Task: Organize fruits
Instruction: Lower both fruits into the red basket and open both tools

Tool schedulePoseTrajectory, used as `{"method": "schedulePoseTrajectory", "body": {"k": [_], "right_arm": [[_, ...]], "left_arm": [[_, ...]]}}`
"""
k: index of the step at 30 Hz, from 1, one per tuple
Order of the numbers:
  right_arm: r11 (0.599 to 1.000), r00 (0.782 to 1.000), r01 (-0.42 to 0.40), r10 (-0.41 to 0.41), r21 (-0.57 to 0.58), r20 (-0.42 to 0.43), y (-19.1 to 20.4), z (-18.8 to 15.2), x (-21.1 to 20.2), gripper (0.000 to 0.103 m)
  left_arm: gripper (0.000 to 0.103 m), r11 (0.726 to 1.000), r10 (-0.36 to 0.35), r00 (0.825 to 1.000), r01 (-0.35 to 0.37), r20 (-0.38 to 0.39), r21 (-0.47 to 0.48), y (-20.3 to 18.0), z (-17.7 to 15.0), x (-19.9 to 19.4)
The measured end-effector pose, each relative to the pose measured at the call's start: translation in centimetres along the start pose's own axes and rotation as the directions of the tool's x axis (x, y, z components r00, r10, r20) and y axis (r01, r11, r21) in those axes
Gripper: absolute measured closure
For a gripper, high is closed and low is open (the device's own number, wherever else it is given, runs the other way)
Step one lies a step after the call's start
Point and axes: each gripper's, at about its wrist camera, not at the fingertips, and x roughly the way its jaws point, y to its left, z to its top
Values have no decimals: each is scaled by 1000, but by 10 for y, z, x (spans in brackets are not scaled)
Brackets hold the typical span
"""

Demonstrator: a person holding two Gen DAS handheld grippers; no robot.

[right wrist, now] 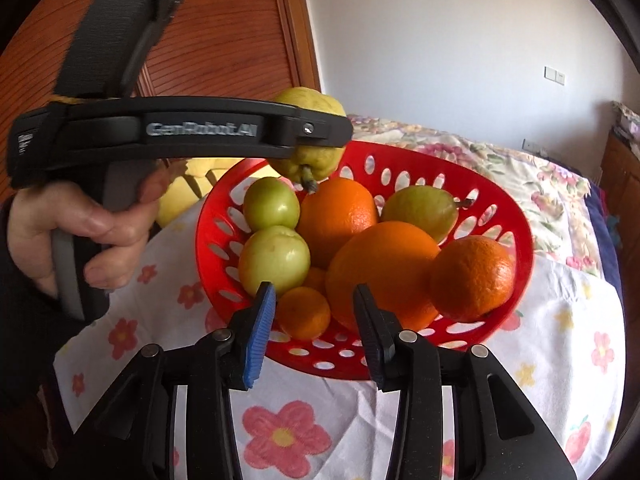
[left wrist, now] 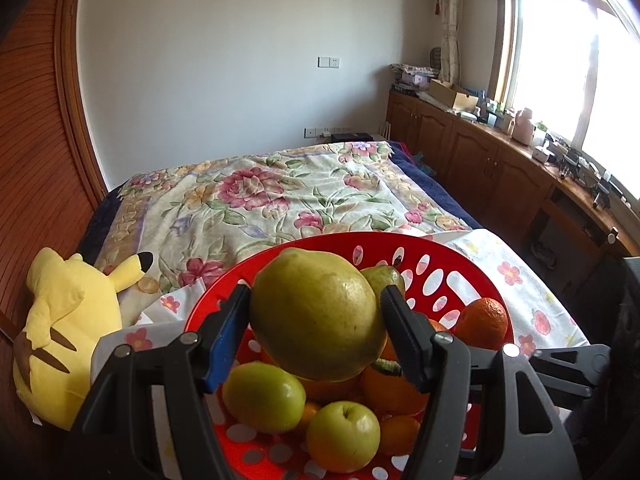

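Note:
My left gripper (left wrist: 316, 308) is shut on a large yellow-green pear (left wrist: 316, 316) and holds it above the red perforated basket (left wrist: 452, 256). From the right wrist view the same pear (right wrist: 316, 100) hangs stem down over the basket (right wrist: 516, 240), clamped in the left gripper (right wrist: 316, 132). The basket holds several oranges (right wrist: 384, 268), two green apples (right wrist: 274, 262) and another pear (right wrist: 420, 208). My right gripper (right wrist: 314, 312) is open and empty at the basket's near rim, with a small orange (right wrist: 304, 312) between its fingers' line.
The basket stands on a white flowered cloth (right wrist: 560, 340) on a bed with a floral cover (left wrist: 260, 196). A yellow plush toy (left wrist: 60, 328) lies to the left. Wooden cabinets (left wrist: 480, 160) with clutter run along the right under the window.

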Motion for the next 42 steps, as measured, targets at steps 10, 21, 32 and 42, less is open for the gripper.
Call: {"method": "schedulePoseTrajectory", "body": {"k": [10, 21, 32, 42], "right_arm": [[998, 997, 35, -38, 45, 60, -18, -5, -41, 62], [993, 994, 57, -66, 102, 87, -40, -12, -63, 62], [990, 992, 74, -86, 121, 97, -45, -14, -71, 61], [986, 984, 126, -139, 113, 115, -34, -19, -85, 61]], "left_arm": [[37, 998, 42, 991, -36, -124, 53, -13, 9, 39], [36, 997, 56, 989, -48, -138, 56, -20, 14, 43], [36, 999, 48, 996, -48, -69, 3, -16, 1, 12], [36, 998, 53, 999, -52, 9, -32, -18, -22, -43]]}}
